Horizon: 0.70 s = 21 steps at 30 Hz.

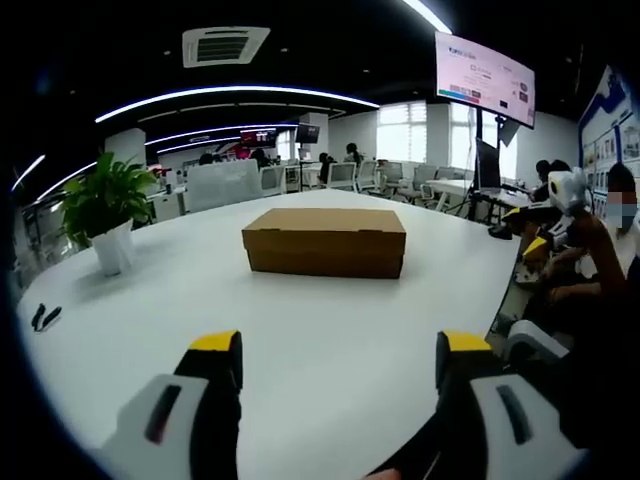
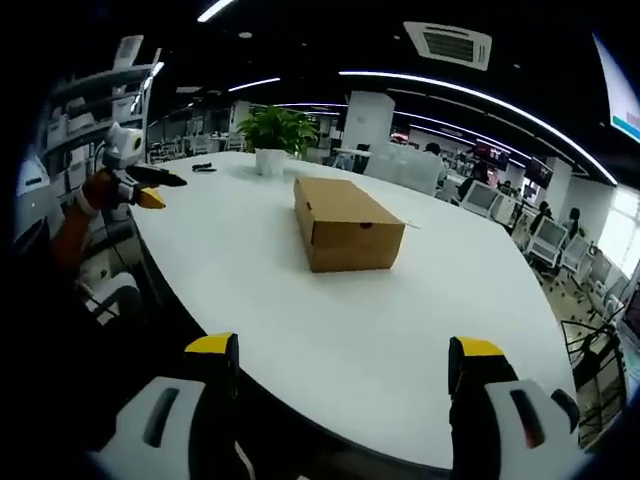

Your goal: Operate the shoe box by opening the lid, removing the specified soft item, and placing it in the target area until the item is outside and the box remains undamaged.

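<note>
A closed brown cardboard shoe box lies in the middle of a large white table; its lid is down. My left gripper hovers over the near table edge, well short of the box's long side, open and holding nothing. My right gripper faces the box from its short end, also open and holding nothing, and is likewise some way back from it. Each gripper appears small at the side of the other's view: the right gripper and the left gripper, on an orange-sleeved arm.
A green plant in a white pot stands on the table beyond the box. A small dark item lies near the table's left edge. Office chairs, desks and seated people ring the room. A wall screen hangs high.
</note>
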Motion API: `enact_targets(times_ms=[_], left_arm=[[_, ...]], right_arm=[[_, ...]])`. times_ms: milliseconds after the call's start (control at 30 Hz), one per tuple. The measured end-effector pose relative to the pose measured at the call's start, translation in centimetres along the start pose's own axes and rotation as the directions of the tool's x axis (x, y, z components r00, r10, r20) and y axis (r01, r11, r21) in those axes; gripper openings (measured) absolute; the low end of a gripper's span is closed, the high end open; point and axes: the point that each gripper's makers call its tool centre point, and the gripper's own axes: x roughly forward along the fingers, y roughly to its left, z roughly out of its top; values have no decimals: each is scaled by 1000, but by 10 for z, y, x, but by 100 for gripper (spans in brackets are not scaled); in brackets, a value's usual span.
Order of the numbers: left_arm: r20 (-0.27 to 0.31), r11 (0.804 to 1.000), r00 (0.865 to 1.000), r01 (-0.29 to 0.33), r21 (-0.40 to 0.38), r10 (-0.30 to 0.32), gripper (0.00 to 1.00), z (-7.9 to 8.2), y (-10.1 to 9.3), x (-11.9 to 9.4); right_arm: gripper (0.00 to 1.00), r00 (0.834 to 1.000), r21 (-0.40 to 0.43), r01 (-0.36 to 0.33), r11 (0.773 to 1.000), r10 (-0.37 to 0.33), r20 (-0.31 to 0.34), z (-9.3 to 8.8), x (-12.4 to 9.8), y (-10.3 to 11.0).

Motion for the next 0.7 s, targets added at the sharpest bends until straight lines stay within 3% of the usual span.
enact_targets(times_ms=[467,700], left_arm=[[-18,1000,1000,24,4,-24,77,-1,-2,9],[-41,1000,999,26,2,-26,77,-6,-2,15]], right_arm=[[88,1000,-15,-10,1000,10,-23,0,3,5],[87,999,-15,14,1000,-14,-43,0,-3,-7]])
